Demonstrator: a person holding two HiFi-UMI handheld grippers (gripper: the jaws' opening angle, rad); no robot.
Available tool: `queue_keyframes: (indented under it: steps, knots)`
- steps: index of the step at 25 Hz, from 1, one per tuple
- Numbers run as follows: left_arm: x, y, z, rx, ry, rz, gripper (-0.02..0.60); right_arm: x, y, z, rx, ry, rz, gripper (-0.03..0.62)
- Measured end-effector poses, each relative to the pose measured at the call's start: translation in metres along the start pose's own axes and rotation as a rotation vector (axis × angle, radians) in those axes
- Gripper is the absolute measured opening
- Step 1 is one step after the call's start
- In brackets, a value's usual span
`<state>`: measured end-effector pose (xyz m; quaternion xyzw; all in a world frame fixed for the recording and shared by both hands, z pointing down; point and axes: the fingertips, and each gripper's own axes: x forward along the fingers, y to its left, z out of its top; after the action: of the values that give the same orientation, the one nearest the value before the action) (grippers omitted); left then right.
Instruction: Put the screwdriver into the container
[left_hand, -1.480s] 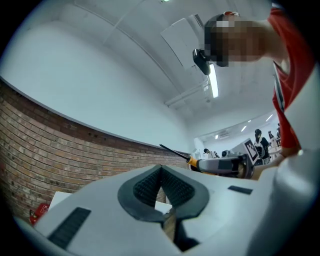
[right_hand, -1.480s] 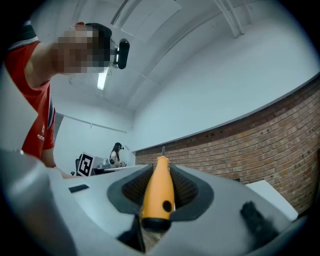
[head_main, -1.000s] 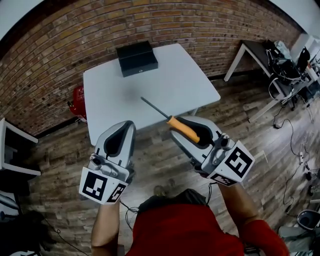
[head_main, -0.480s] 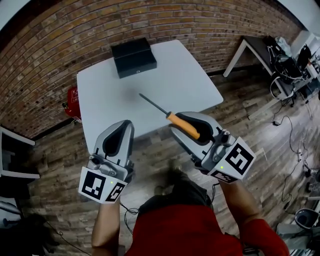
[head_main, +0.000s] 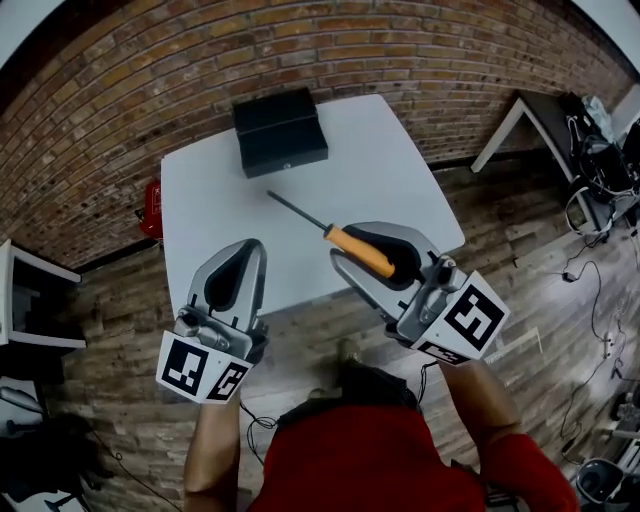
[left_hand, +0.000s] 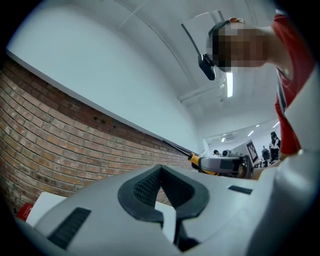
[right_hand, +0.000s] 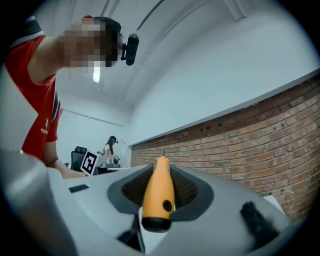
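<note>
Item 1, container (head_main: 281, 131): a black box is sitting on the far left part of the white worktop (head_main: 390, 180), close to the brick wall (head_main: 150, 70). Nothing is showing inside it; from the head view only its dark top and front are presenting, so contents cannot be told.

Item 2, screwdriver (head_main: 335, 235): it is being carried in the air above the near half of the worktop, well apart from the container, with its thin shaft pointing far-left toward it. In the right gripper view its orange handle (right_hand: 158, 195) is lying between the pads with the black butt end facing the camera.

Item 3, right gripper (head_main: 380, 245): its jaws are clamping the orange handle.

Item 4, left gripper (head_main: 240, 262): its jaws are resting together with nothing between them, as the left gripper view (left_hand: 160, 172) is showing. It is hovering over the near left edge of the worktop.

Changes from a second ago: both grippers are now reaching over the worktop's near edge, where before they were hanging over the wooden floor (head_main: 320, 320). The shaft tip is standing nearer the container. The grip on the handle is looking the same.

Hidden or unclear: a red object (head_main: 150, 205) beside the worktop's left edge is being partly covered by it. A second desk (head_main: 540, 110) at far right is being cut off by the frame. The shaft tip is too thin to make out clearly.
</note>
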<state>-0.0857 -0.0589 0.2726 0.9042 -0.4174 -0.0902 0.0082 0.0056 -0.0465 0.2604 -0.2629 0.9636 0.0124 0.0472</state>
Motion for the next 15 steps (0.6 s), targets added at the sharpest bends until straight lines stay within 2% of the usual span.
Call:
queue_keyframes:
  steps: [8, 15]
  knots:
    - [0.066, 0.026, -0.007, 0.026, 0.008, 0.066, 0.012, 0.016, -0.074, -0.005, -0.005, 0.004, 0.072, 0.115]
    - [0.102, 0.047, -0.013, 0.050, 0.028, 0.101, 0.012, 0.034, -0.114, -0.011, -0.001, 0.015, 0.133, 0.115]
